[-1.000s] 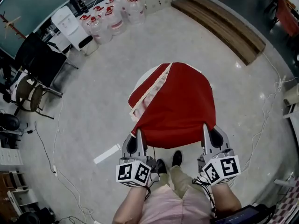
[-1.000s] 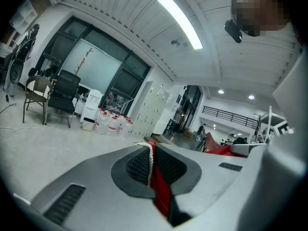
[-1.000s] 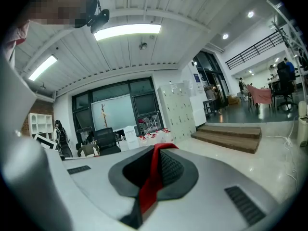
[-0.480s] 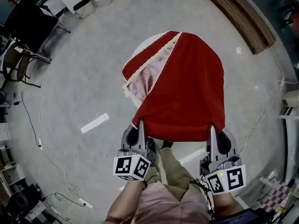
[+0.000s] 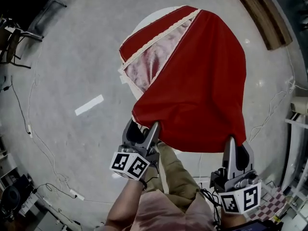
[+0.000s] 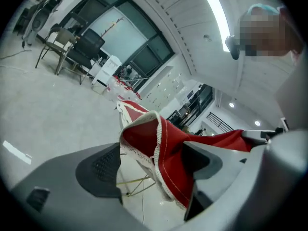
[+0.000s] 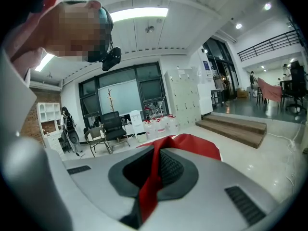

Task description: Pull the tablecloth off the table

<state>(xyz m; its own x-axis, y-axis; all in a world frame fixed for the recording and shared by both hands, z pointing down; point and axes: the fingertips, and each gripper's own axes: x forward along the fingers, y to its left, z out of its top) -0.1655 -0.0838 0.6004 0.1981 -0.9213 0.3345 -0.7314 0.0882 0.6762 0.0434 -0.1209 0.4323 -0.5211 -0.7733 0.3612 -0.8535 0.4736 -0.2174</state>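
Gripping the tablecloth (image 5: 202,81) by its edge, right tongs (image 5: 231,141) are closed; left tongs (image 5: 143,125), just opening, straddle its corner.

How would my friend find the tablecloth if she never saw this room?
Look at the middle of the pale grey floor, where a round white table stands. The tablecloth drapes it: the only big red thing, edged in cream lace.

Tablecloth (image 5: 202,81) red, cream lace trim, shiny pink underside. Tabletop (image 5: 144,23) white. Floor (image 5: 72,71) pale grey, speckled; tape strip (image 5: 89,105) white. Far step (image 5: 262,16) brown wood.
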